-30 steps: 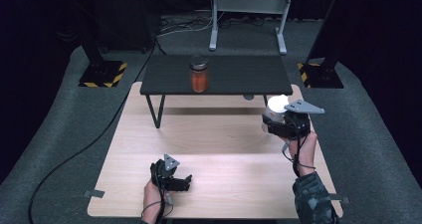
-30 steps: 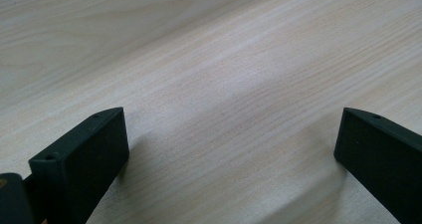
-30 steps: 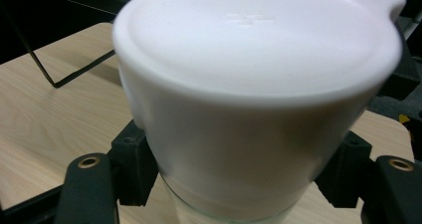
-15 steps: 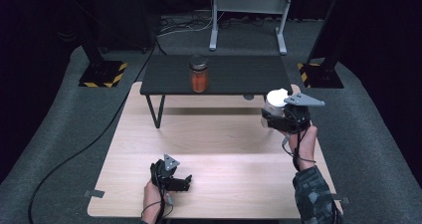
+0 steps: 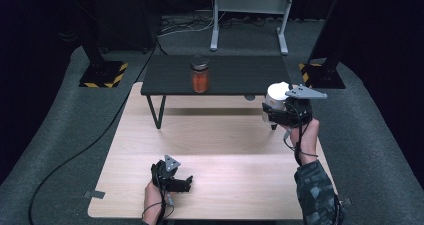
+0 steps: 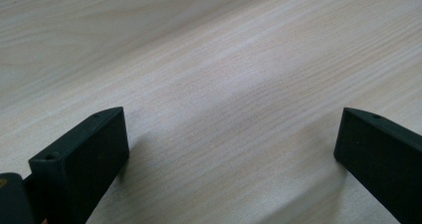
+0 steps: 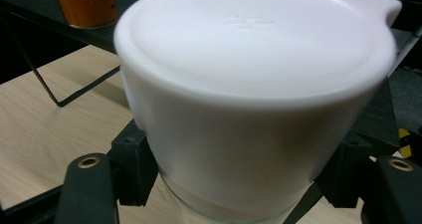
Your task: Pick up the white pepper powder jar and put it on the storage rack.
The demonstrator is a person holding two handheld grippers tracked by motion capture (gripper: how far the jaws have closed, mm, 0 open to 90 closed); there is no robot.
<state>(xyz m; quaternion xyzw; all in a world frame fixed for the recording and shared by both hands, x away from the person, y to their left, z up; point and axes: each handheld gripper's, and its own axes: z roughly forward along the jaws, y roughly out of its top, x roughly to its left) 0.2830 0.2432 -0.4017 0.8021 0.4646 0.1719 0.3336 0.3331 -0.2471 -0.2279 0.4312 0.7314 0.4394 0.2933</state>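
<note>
- Right gripper point(image 5: 274, 112): clamped on a white container point(image 5: 276, 96); in the right gripper view the black jaws press both sides of its lower body point(image 7: 249, 149).
- White container: closed by a white lid point(image 7: 254, 35) with a small tab at one edge; a clear rim shows at its base. Held up off the surface, upright with a slight tilt, at the right end of the black shelf, near its front edge.
- Right hand point(image 5: 302, 135): grips the gripper from below, camouflage sleeve point(image 5: 315, 190) behind it; grey three-cornered plate point(image 5: 302, 91) on top.
- Left gripper point(image 5: 186, 184): jaws wide apart, nothing between them; left gripper view shows bare wood grain between the two jaws. Sits low on the near left part of the surface point(image 5: 225, 150), well apart from the right gripper.
- Black shelf point(image 5: 165, 77): low, on thin black legs, stands at the far edge of the light wooden surface.
- Orange jar point(image 5: 200, 75): dark lid, upright on the black shelf near its middle, well apart from the white container. Also at the top left of the right gripper view point(image 7: 87, 2).
</note>
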